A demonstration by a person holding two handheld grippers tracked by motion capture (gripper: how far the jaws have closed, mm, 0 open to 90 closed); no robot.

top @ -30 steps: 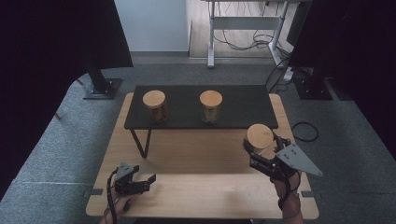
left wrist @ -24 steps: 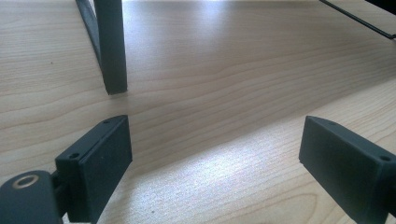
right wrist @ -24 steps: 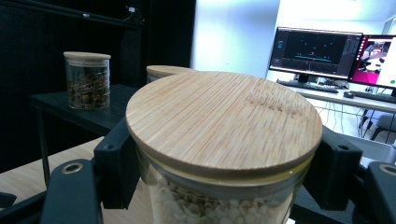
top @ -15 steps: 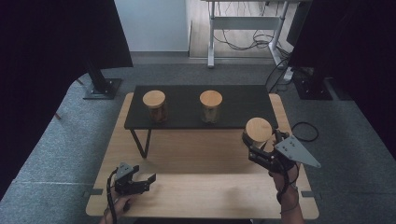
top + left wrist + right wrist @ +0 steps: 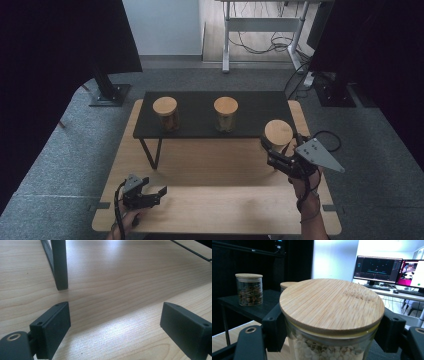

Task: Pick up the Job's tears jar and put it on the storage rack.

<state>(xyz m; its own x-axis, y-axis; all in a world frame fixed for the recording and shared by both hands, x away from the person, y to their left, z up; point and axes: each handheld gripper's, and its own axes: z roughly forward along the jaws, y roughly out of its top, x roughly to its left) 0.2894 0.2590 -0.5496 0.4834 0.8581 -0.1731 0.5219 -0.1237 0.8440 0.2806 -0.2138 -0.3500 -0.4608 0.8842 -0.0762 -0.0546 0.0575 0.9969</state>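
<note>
The right gripper (image 5: pixel 274 146) is clamped on a glass jar (image 5: pixel 278 136) with a round bamboo lid (image 5: pixel 332 305); in the right gripper view the two black jaws press against the glass just under the lid's rim, one on each side. The jar holds small pale grains (their kind cannot be told). In the high view the jar is held off the wooden table (image 5: pixel 220 210), just in front of the right end of the low black shelf (image 5: pixel 200 107), near the table's right edge. The person's right hand (image 5: pixel 305 192) comes in from the bottom of that view, with the grey three-cornered plate on top of the gripper pointing right.

Two more lidded jars stand on the shelf: the left jar (image 5: pixel 165 113) with dark brownish contents and the middle jar (image 5: pixel 226 114), well apart from each other. In the right gripper view the left one shows clearly at the far left, and the rim of the middle one peeks out behind the held lid.

The left gripper (image 5: pixel 150 195) rests low near the table's front left corner, its jaws standing wide apart with nothing between them. In the left gripper view they frame bare wood, with the shelf's black leg (image 5: pixel 59 265) standing just ahead.
</note>
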